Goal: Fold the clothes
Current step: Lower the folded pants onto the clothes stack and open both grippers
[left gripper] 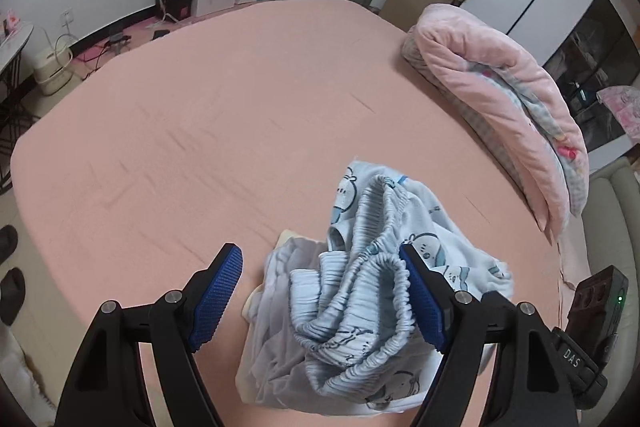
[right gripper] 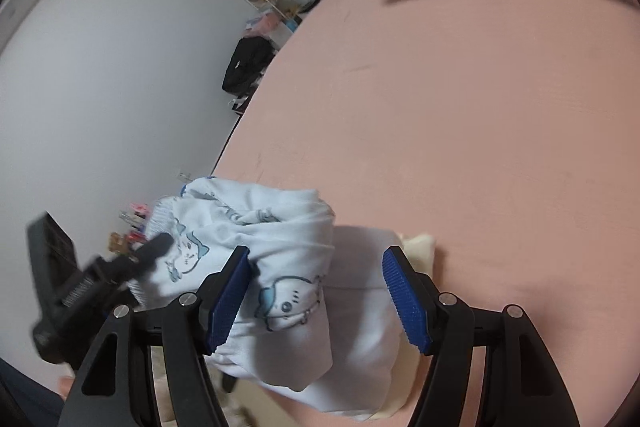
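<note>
Pale blue cotton printed with little cartoon animals, the crumpled garment (left gripper: 372, 267) lies in a heap near the close edge of the bed (left gripper: 224, 115), its ribbed elastic waistband (left gripper: 360, 291) bunched up and facing the left wrist camera. Under it sits a plainer white piece of clothing (right gripper: 360, 291), and a sliver of cream fabric (right gripper: 420, 247) shows beneath that.

The left tongs (left gripper: 322, 293) stand wide apart. The heap sits between the blue pads; the pad on the picture's right (left gripper: 424, 299) lies against the waistband, while the other pad (left gripper: 218, 291) is clear of the cloth, with bare sheet beside it. Nothing is clamped.

The right tongs (right gripper: 320, 297) are also apart. Printed fabric fills most of the gap and touches the pad on the picture's left (right gripper: 228, 299); the other pad (right gripper: 406, 299) has only the white piece behind it. I cannot tell whether any cloth is lifted.

A folded pink quilt (left gripper: 500, 99) lies along the far right side of the bed, well apart from the clothes.
</note>
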Tool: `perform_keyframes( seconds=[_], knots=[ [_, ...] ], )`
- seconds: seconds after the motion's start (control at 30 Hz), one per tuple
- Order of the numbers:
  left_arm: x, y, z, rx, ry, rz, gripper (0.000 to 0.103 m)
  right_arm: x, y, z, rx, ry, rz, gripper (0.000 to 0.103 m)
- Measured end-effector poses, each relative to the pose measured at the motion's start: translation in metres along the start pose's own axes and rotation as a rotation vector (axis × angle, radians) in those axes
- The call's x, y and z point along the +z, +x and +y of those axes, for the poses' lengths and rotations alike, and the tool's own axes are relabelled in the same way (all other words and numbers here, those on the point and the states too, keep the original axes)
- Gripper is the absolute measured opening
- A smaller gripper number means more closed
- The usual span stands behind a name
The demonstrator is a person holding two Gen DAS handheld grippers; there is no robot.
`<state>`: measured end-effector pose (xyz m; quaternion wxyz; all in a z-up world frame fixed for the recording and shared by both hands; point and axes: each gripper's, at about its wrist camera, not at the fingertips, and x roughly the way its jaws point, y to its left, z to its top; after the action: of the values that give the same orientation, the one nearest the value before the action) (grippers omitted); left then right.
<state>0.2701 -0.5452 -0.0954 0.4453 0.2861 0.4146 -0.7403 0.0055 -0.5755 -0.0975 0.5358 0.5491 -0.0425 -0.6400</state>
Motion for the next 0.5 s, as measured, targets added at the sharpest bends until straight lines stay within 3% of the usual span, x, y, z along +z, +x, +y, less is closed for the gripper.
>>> perform_keyframes(
  seconds=[0.13, 0.23, 0.33, 0.5],
  knots=[
    [-0.009, 0.006, 0.011, -0.013, -0.032, 0.013, 0.08, -0.004, 0.008, 0.001, -0.017, -0.03, 0.007, 0.07],
    [-0.018, 0.005, 0.009, 0.011, 0.007, -0.006, 0.08, -0.007, 0.012, 0.006, -0.063, -0.098, -0.005, 0.073],
    [-0.021, 0.0, 0.007, 0.03, 0.023, -0.022, 0.084, -0.01, 0.013, 0.004, -0.049, -0.091, 0.004, 0.074],
    [-0.019, -0.01, 0.007, -0.045, -0.022, -0.031, 0.083, -0.007, 0.004, 0.012, -0.033, -0.118, -0.045, 0.076]
  ],
)
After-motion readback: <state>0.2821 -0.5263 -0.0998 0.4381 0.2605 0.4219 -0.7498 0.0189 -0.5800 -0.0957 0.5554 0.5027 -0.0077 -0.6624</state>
